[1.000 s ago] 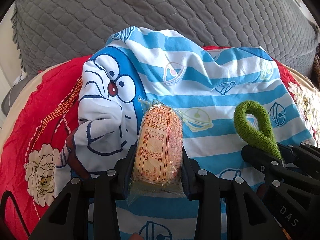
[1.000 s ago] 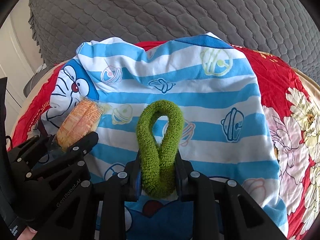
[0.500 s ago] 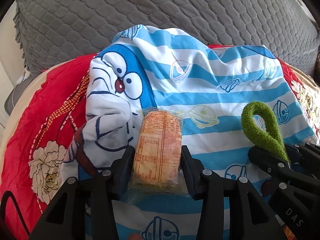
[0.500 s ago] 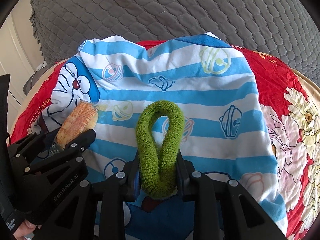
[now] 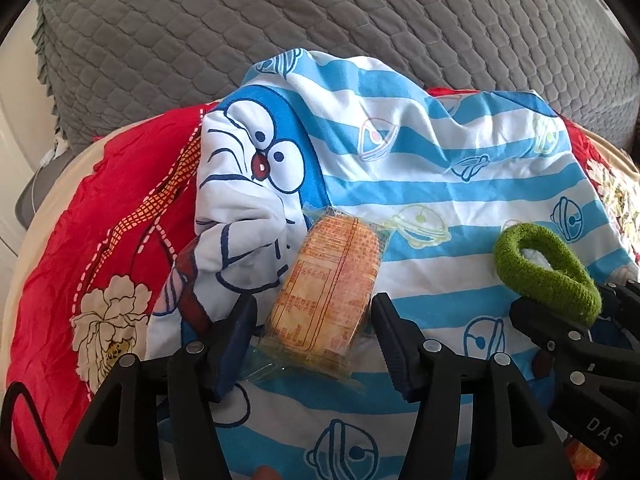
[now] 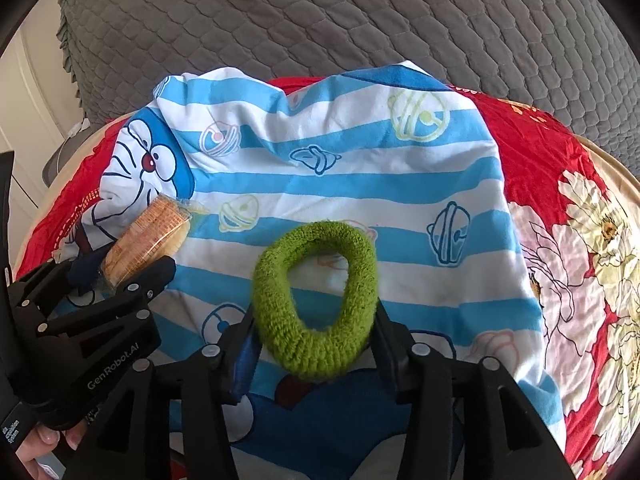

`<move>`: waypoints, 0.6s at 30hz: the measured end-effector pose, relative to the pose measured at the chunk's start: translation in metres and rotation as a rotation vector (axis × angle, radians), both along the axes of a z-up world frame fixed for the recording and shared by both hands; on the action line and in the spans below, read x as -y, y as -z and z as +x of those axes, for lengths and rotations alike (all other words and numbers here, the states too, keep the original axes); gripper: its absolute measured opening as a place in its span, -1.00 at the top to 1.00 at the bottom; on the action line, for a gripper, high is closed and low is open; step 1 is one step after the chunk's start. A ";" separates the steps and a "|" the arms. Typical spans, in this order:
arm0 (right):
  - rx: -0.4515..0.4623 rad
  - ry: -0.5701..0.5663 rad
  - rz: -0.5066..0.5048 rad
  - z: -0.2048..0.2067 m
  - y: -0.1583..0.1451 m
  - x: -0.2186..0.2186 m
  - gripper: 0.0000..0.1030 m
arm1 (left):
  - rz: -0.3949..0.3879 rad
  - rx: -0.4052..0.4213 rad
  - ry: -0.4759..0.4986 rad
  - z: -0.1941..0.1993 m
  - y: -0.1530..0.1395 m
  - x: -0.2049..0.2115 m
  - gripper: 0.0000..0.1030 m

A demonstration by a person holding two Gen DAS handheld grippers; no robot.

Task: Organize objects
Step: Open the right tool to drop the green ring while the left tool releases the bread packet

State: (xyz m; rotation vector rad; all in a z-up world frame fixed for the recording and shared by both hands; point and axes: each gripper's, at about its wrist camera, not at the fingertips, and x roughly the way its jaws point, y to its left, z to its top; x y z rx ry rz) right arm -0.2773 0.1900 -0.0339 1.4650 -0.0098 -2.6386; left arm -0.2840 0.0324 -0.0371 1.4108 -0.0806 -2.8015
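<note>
Two grippers side by side over the blue-and-white striped cartoon cloth (image 5: 400, 184), and both are spread wide! The left gripper (image 5: 312, 320) stands released, its fingers either side of the orange snack packet (image 5: 328, 292), a visible gap on each side; the packet lies flat on the cloth, slightly tilted. Over on the right, the right gripper (image 6: 316, 320) is parted too, the green hair band (image 6: 316, 300) sitting rounded between its fingers, resting on the cloth, its sides touching the inner faces. Beneath the cloth spreads a red floral sheet (image 6: 560, 184), with a grey quilted cover (image 5: 320, 28) rising behind.
</note>
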 end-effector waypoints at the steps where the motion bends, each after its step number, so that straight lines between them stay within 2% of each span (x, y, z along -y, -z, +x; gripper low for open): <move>1: 0.002 0.001 0.000 0.000 0.000 -0.001 -0.09 | 0.000 -0.001 0.000 0.000 0.000 0.000 -0.20; 4: 0.000 -0.005 0.009 0.002 -0.003 -0.001 -0.14 | 0.007 0.003 0.002 0.002 -0.002 0.001 -0.28; 8: 0.002 -0.003 0.022 0.003 -0.005 -0.001 -0.33 | 0.027 0.007 0.002 0.002 -0.007 0.004 -0.37; 18: -0.010 -0.006 0.020 0.013 -0.013 -0.002 -0.36 | 0.031 0.011 -0.002 0.011 -0.015 0.007 -0.45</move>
